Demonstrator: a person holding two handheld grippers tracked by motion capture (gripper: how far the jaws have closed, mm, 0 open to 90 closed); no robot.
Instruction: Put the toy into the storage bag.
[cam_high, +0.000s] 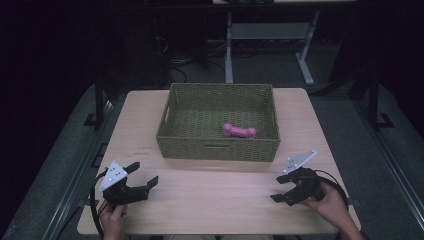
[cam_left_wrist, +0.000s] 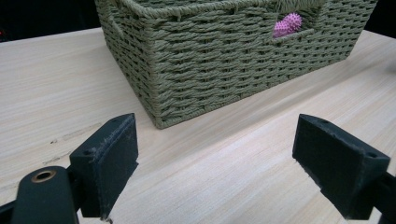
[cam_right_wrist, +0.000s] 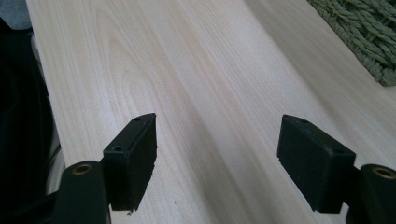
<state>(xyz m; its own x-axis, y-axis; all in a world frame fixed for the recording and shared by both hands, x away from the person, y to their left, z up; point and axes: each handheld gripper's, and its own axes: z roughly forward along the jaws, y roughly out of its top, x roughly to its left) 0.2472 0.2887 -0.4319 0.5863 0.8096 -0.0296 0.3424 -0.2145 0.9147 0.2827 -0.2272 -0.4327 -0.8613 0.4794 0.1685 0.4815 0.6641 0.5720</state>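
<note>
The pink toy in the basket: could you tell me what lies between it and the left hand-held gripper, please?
In the high view, bare table and the basket's near wall separate the left hand-held gripper from the pink toy.

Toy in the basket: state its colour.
Pink, with a knobbly surface; the toy shows best in the high view, lying inside the basket.

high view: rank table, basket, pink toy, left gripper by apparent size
1. table
2. basket
3. left gripper, though it is nearer the camera than the basket
4. pink toy, lying inside the basket
</note>
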